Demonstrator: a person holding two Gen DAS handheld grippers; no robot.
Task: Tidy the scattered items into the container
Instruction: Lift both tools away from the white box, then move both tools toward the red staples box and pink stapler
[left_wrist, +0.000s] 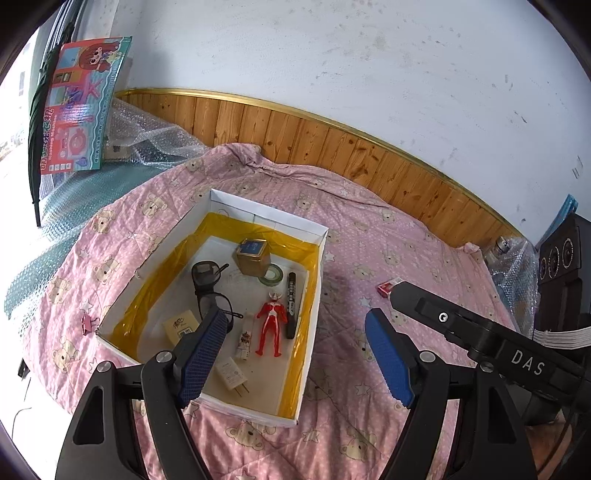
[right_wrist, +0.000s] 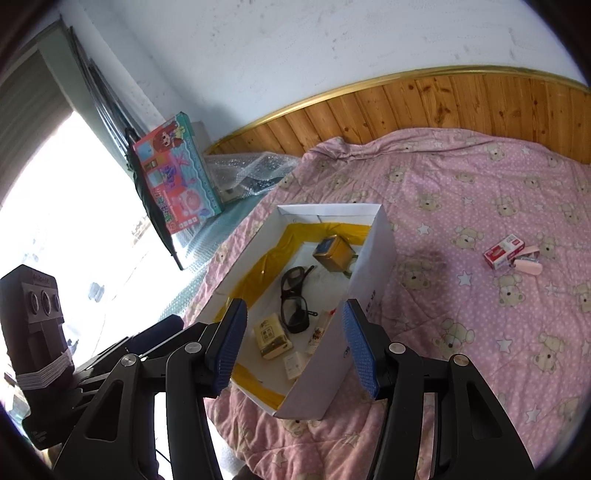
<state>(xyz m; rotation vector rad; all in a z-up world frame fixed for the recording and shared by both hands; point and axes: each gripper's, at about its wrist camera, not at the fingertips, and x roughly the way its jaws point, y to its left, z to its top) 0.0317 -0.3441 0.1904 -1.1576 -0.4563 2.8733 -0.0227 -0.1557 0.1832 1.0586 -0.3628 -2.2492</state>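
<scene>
Pink quilt (right_wrist: 480, 177) carries white box (right_wrist: 373, 254); red-white packet (right_wrist: 502, 253) lies apart. Left gripper (left_wrist: 295, 354), right gripper (right_wrist: 293, 347) spread, empty.

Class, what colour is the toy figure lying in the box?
Red and silver toy figure; left wrist view shows it best.

A bedroom in a home is shown: a bed is covered by a pink teddy-bear quilt (left_wrist: 369, 229), backed by wooden wall panelling (left_wrist: 332, 144), and a child's toy box (left_wrist: 79, 107) is propped far left.
</scene>
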